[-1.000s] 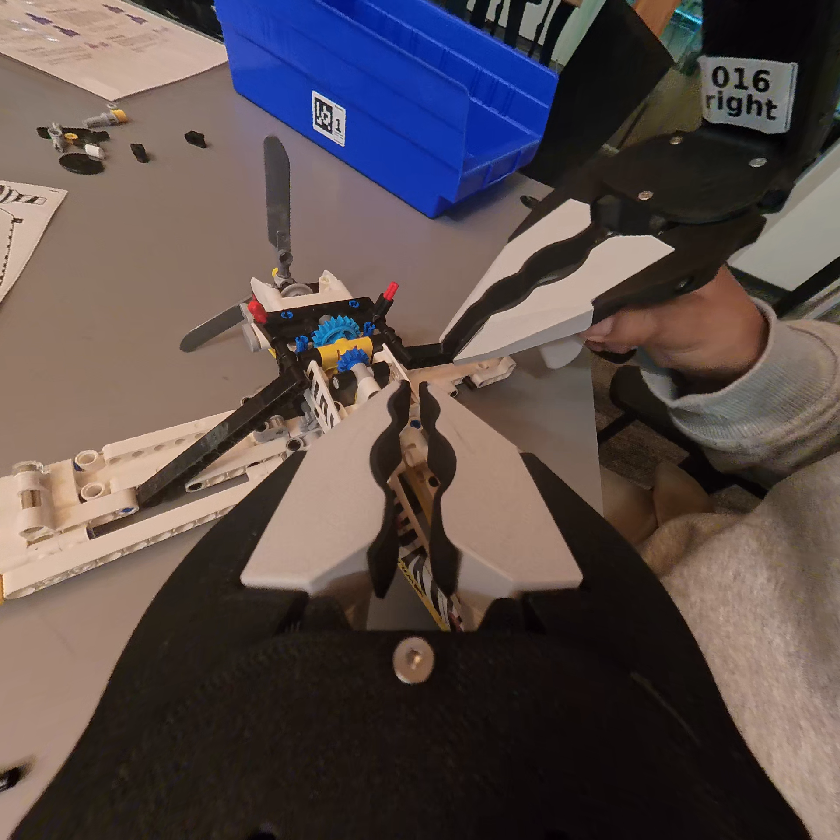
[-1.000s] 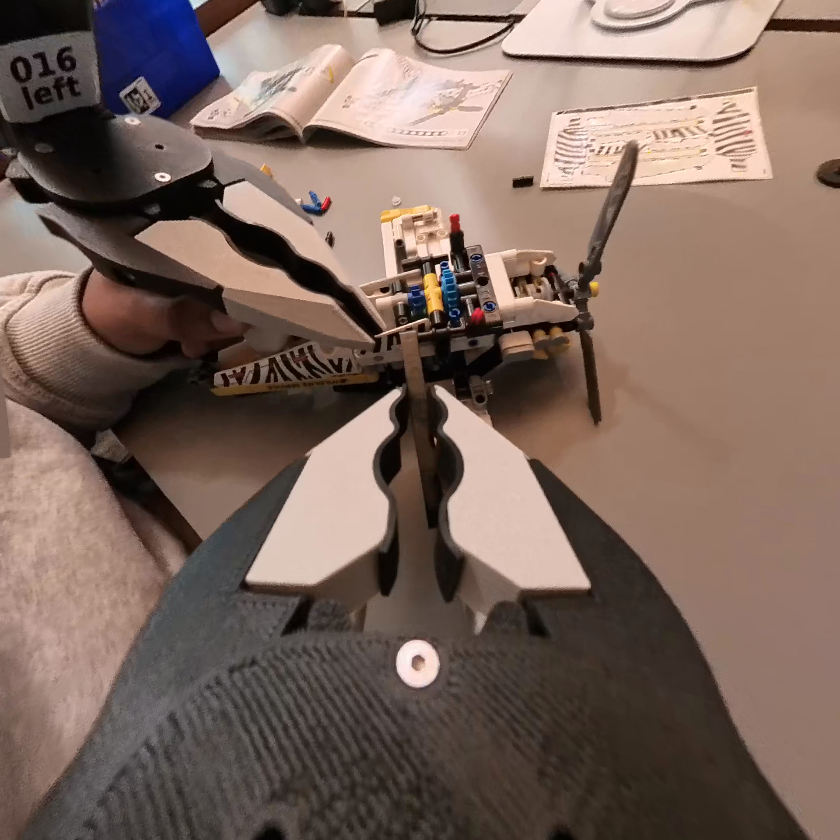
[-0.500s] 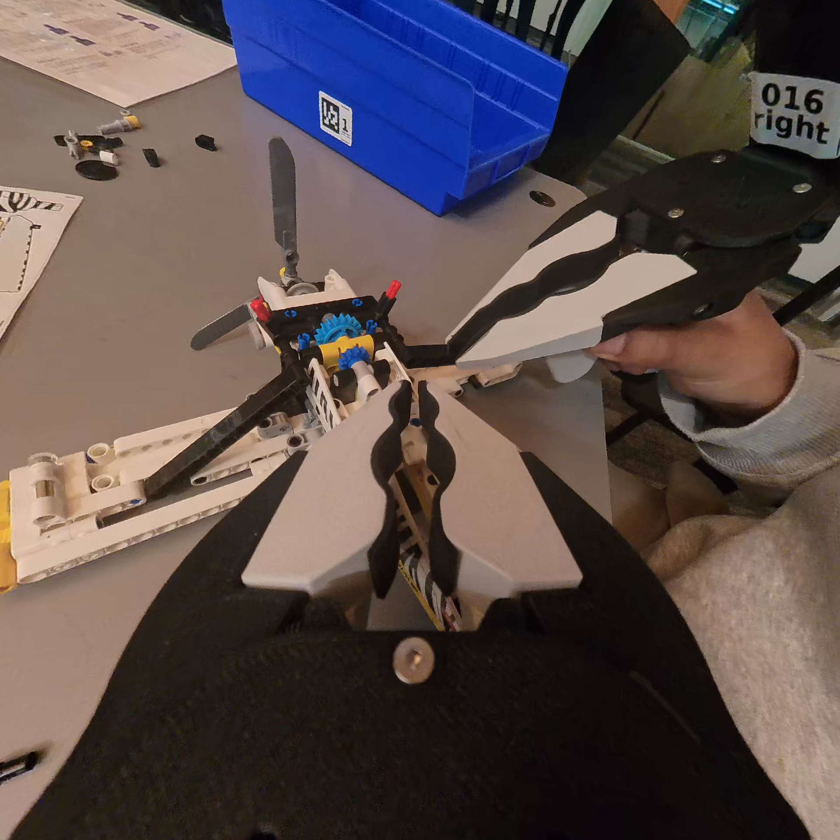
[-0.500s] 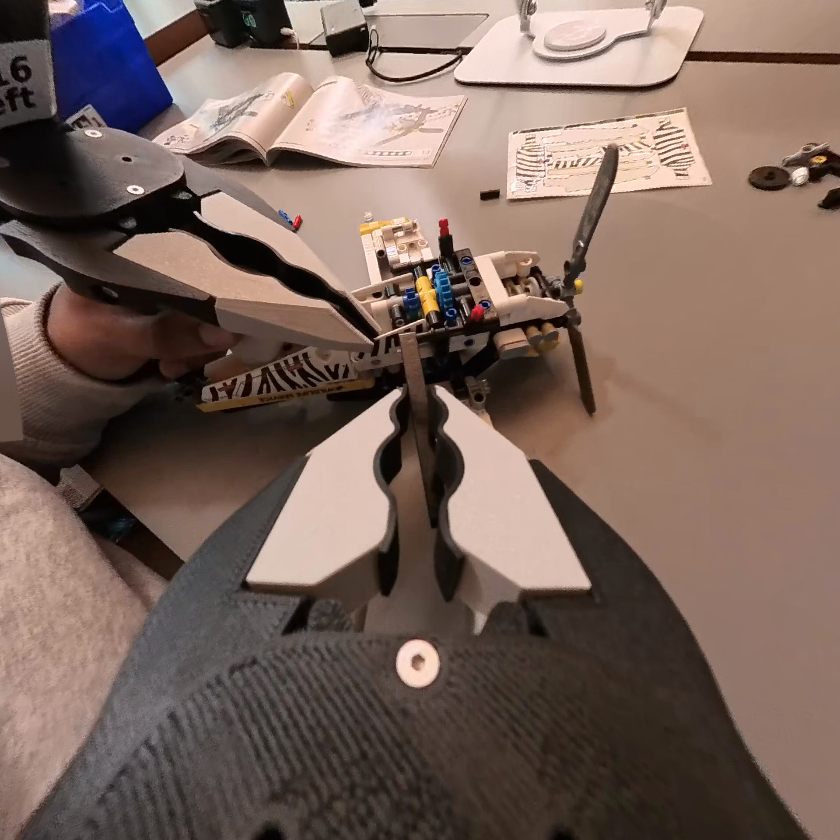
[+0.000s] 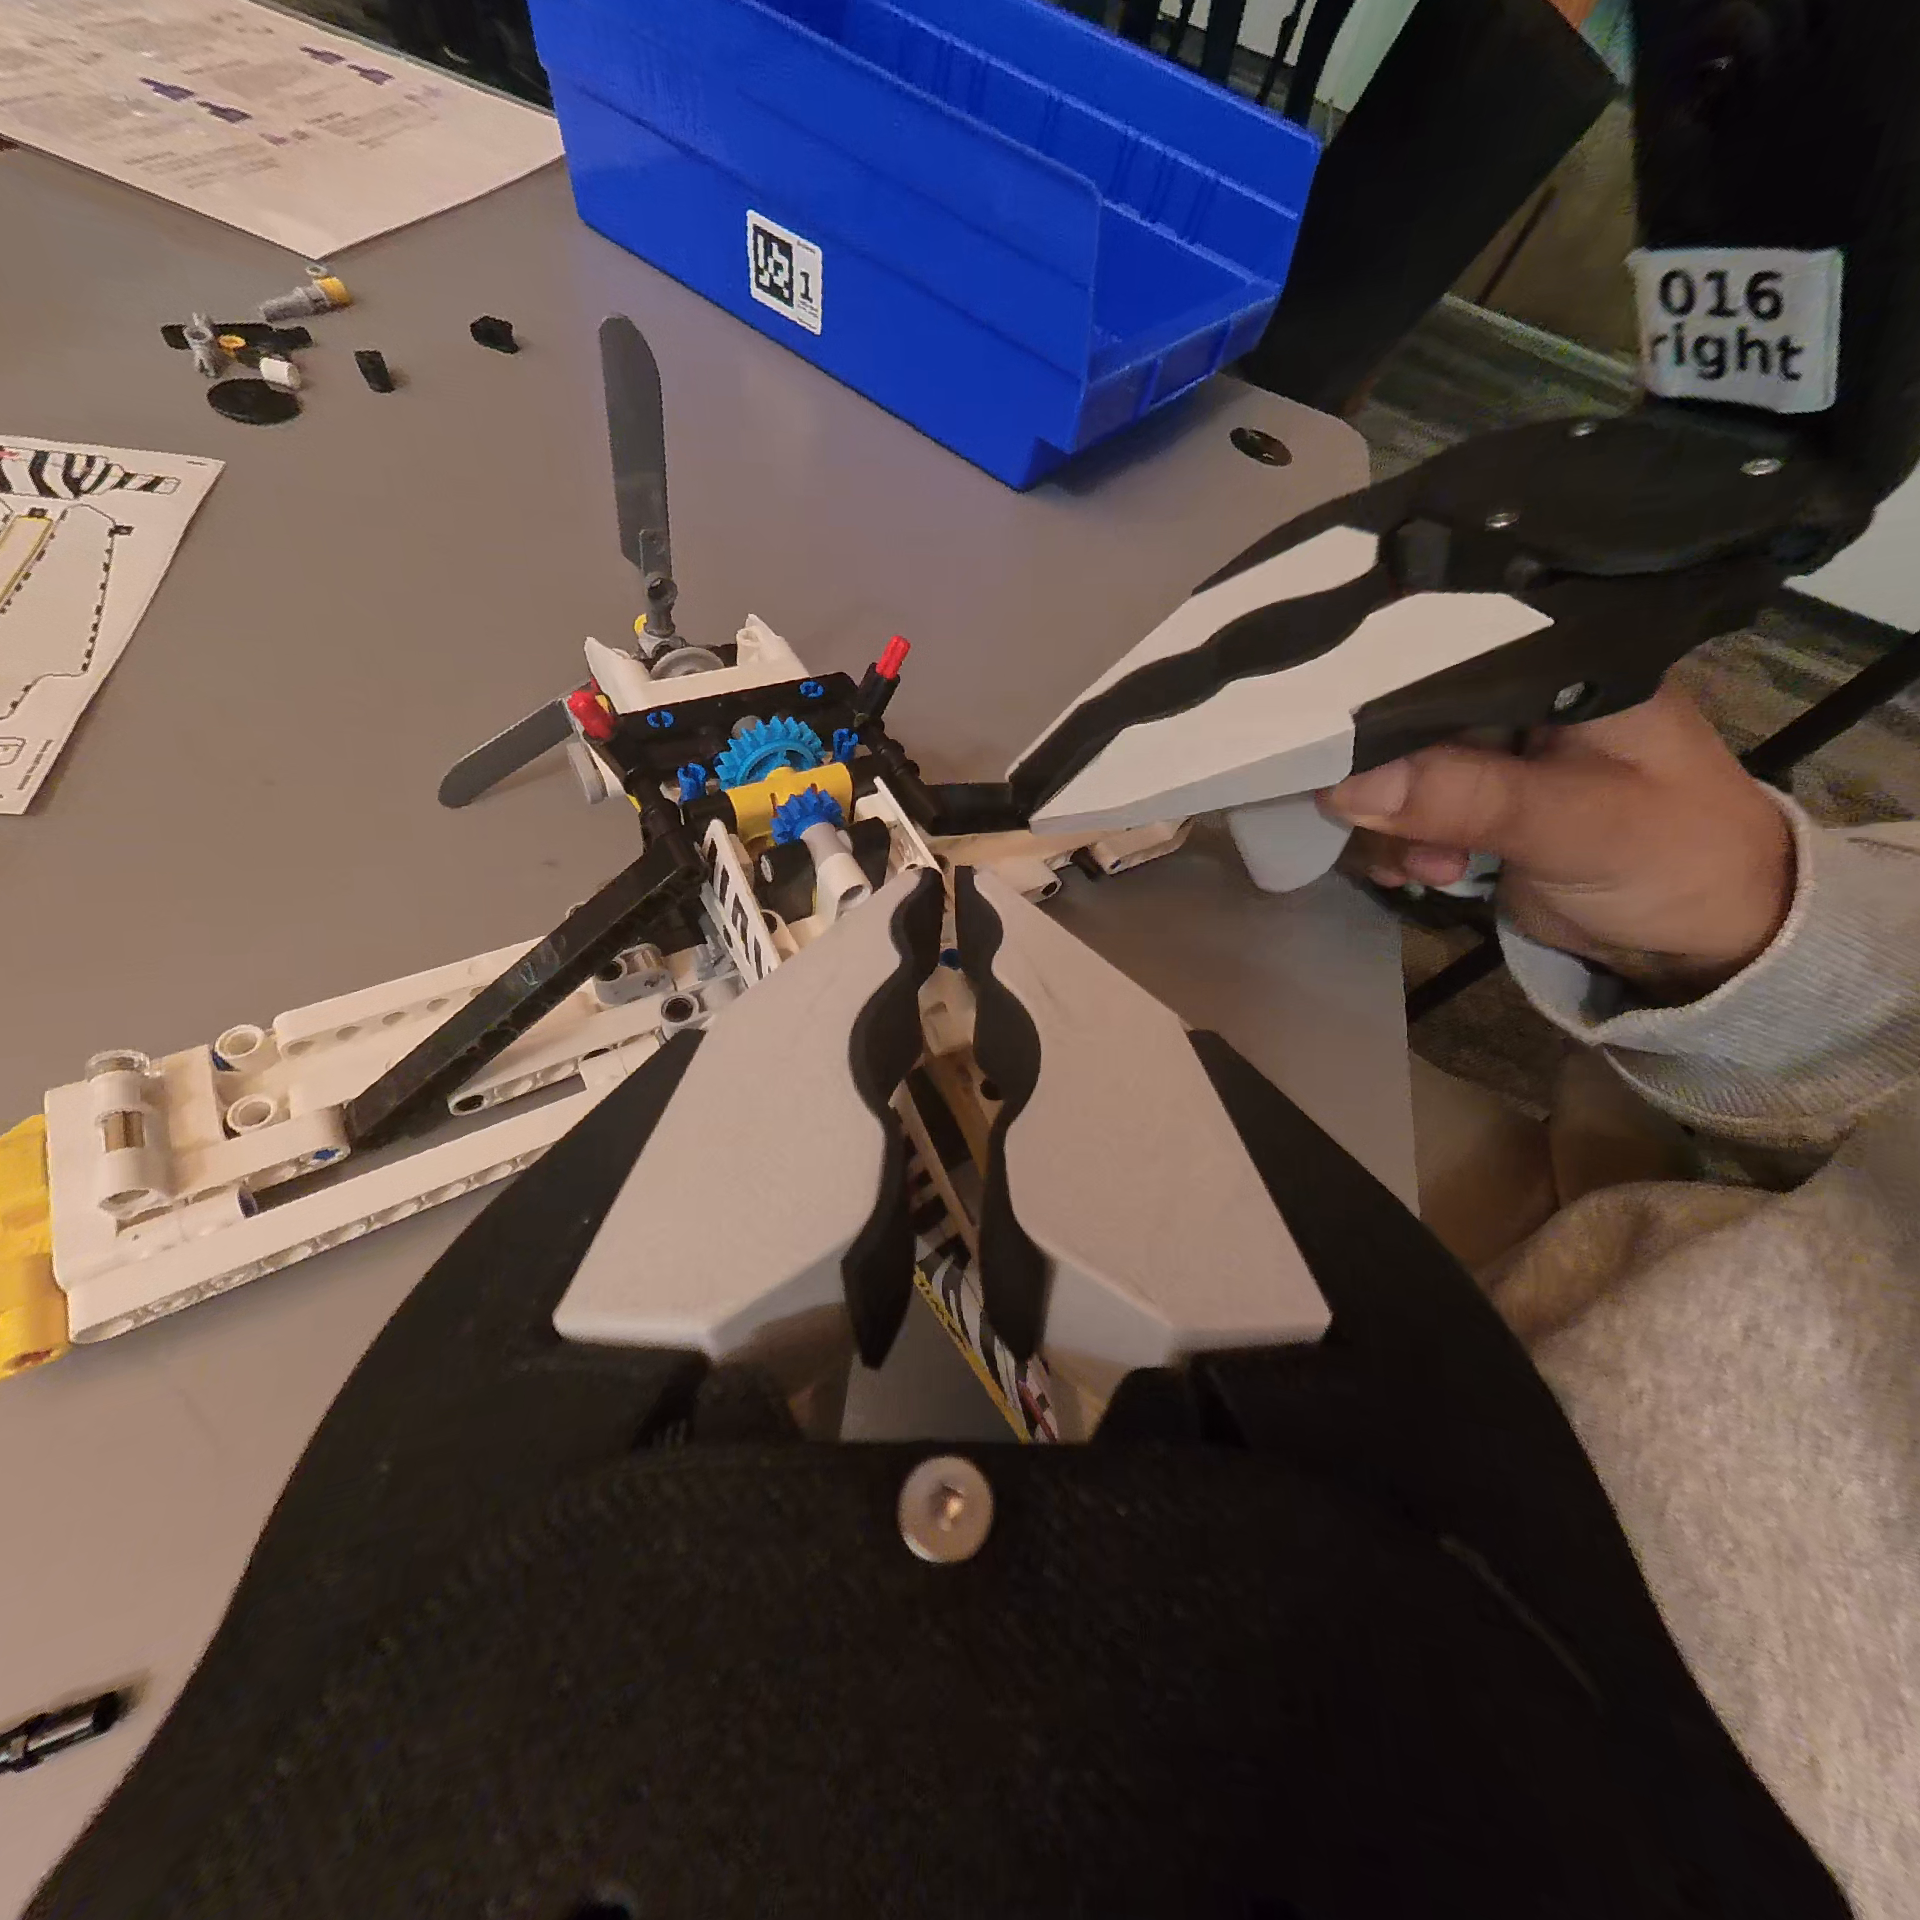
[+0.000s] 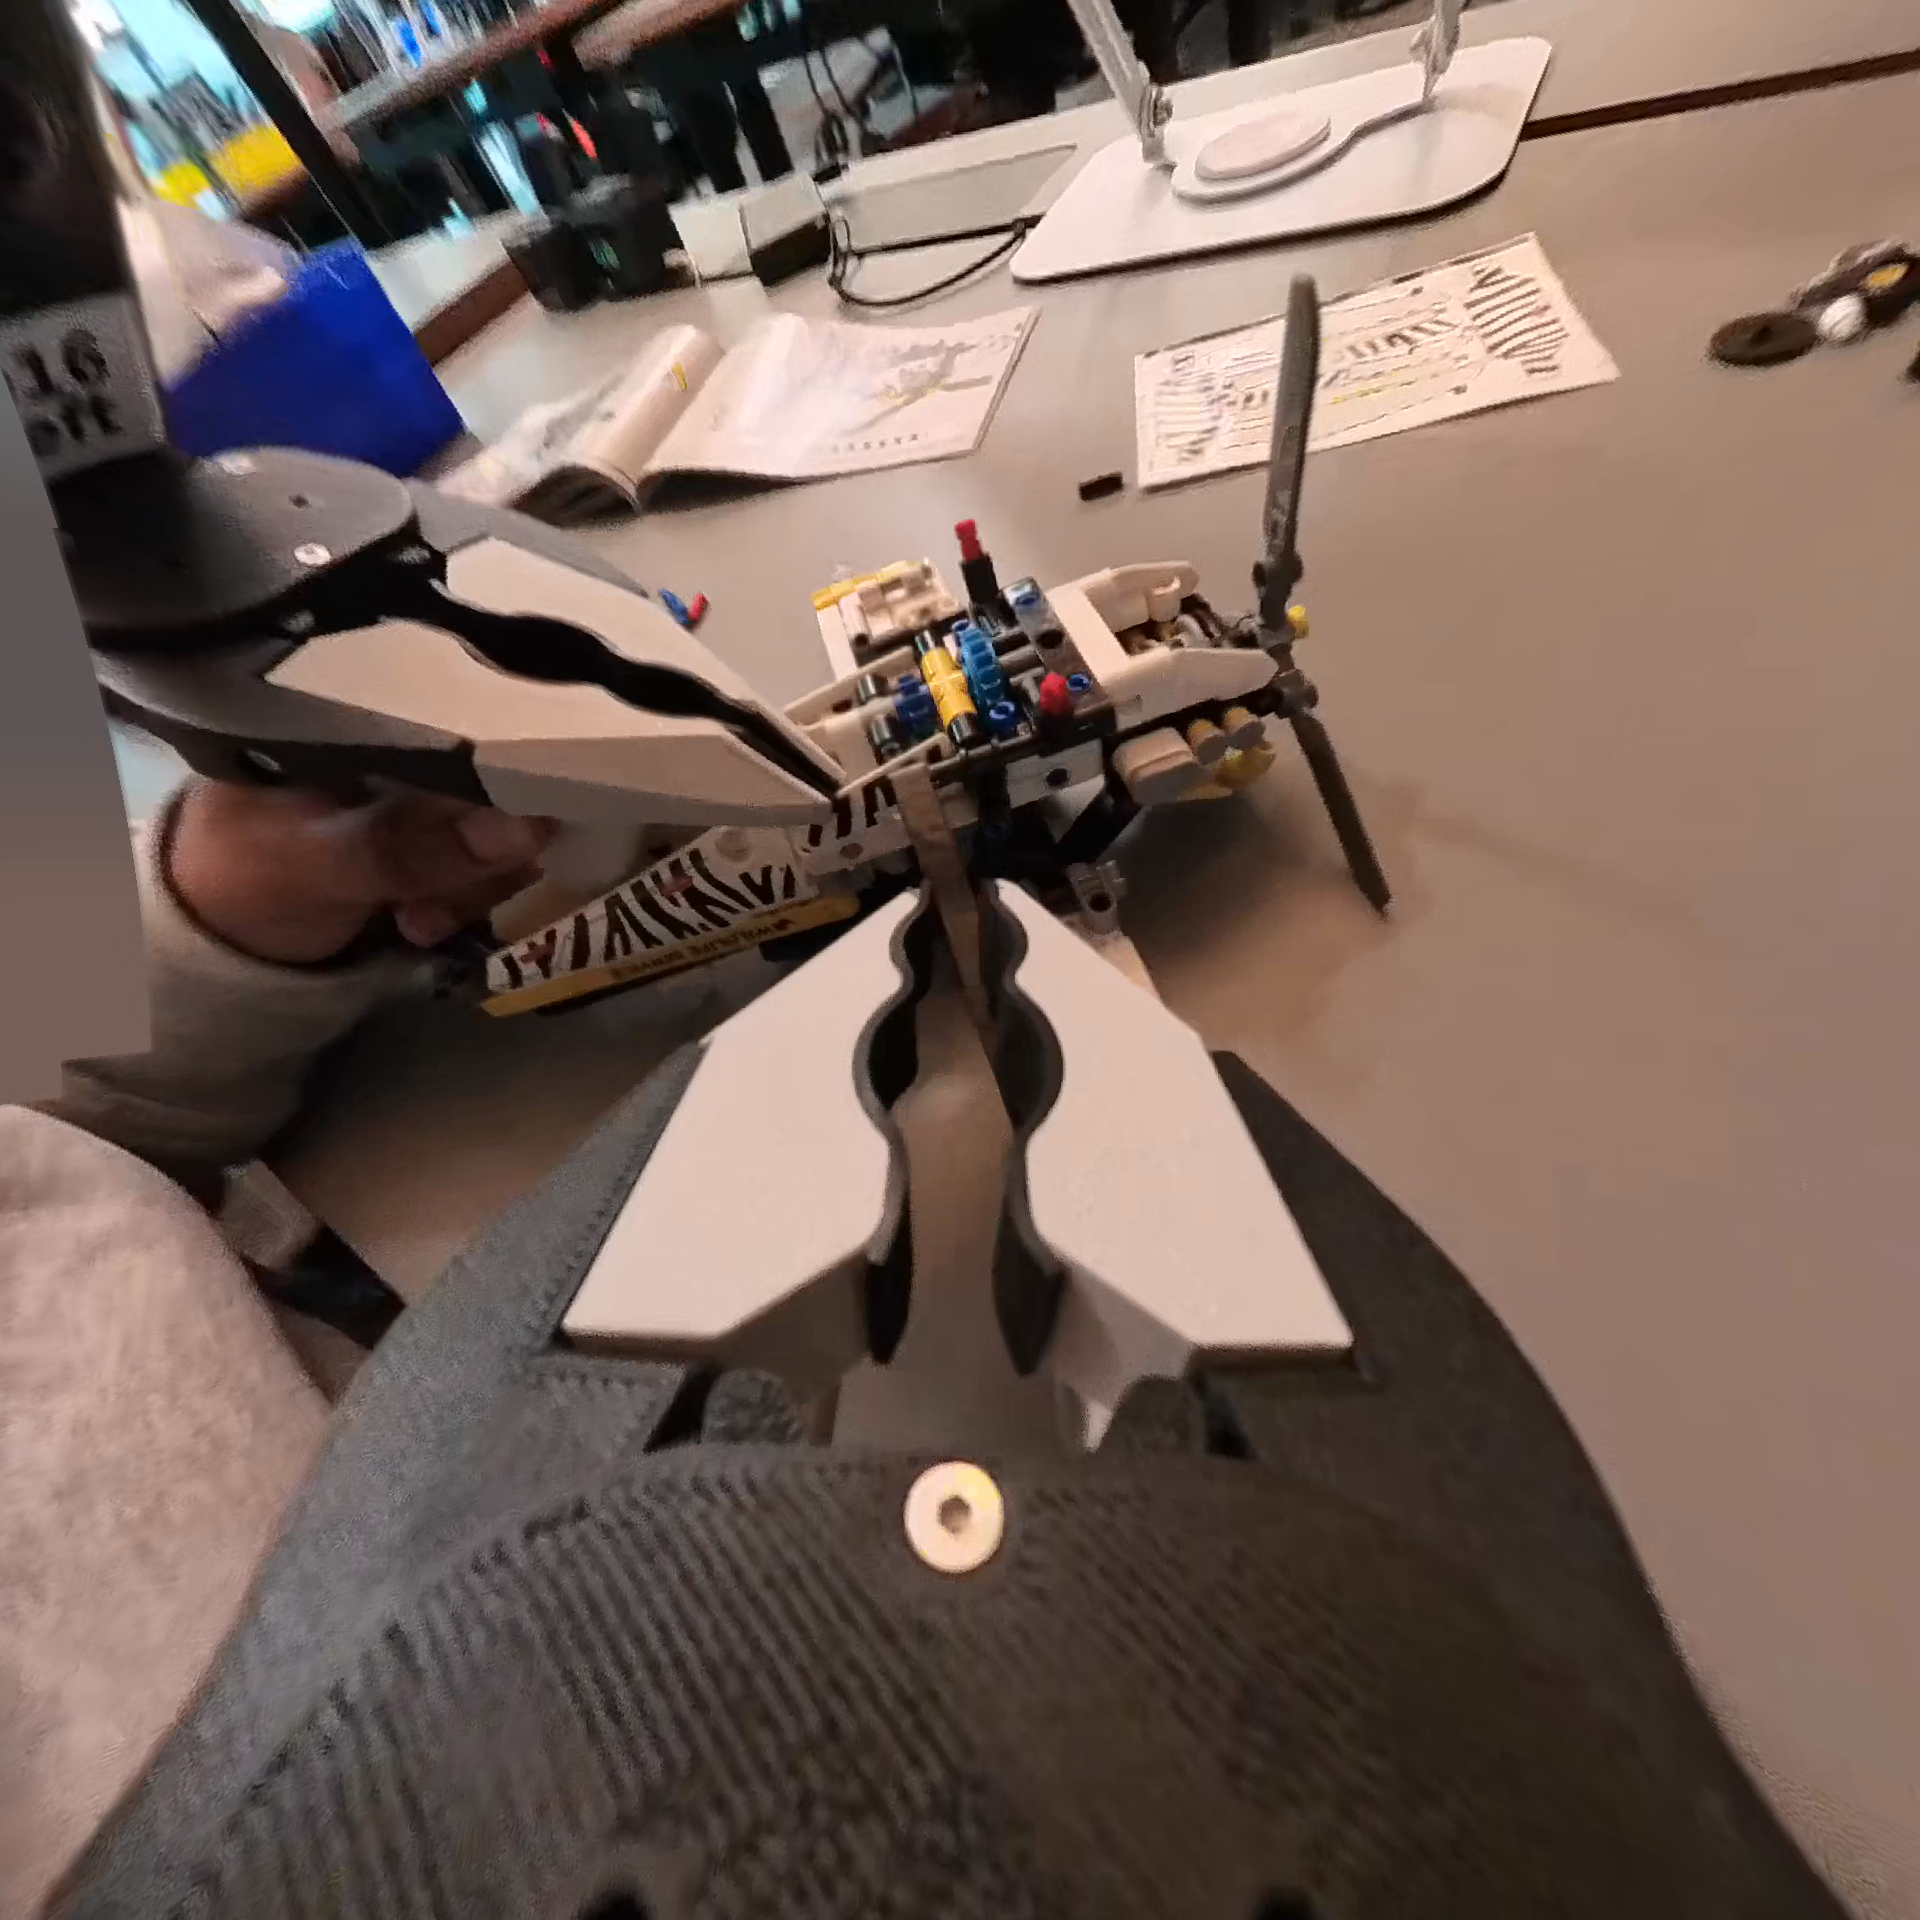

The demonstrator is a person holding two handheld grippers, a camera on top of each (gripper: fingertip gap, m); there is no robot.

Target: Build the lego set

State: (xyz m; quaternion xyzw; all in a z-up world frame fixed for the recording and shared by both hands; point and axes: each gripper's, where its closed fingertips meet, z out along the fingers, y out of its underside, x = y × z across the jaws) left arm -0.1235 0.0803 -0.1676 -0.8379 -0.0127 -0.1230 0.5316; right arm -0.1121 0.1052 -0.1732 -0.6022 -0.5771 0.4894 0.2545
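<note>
Left gripper (image 5: 940,894) jaws clamp the lego plane's (image 5: 764,769) fuselage; right gripper (image 6: 961,914) jaws pinch its black beam (image 6: 940,862). I'd brace left, press gently.

You work at a grey table (image 5: 343,582). Ahead of your left gripper stands a blue bin (image 5: 935,218); far ahead of your right one, a white stand base (image 6: 1278,156).

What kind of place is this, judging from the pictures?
Probably an office or lab workspace: a grey desk with a monitor stand and cables, a blue parts bin, and further desks behind.
</note>
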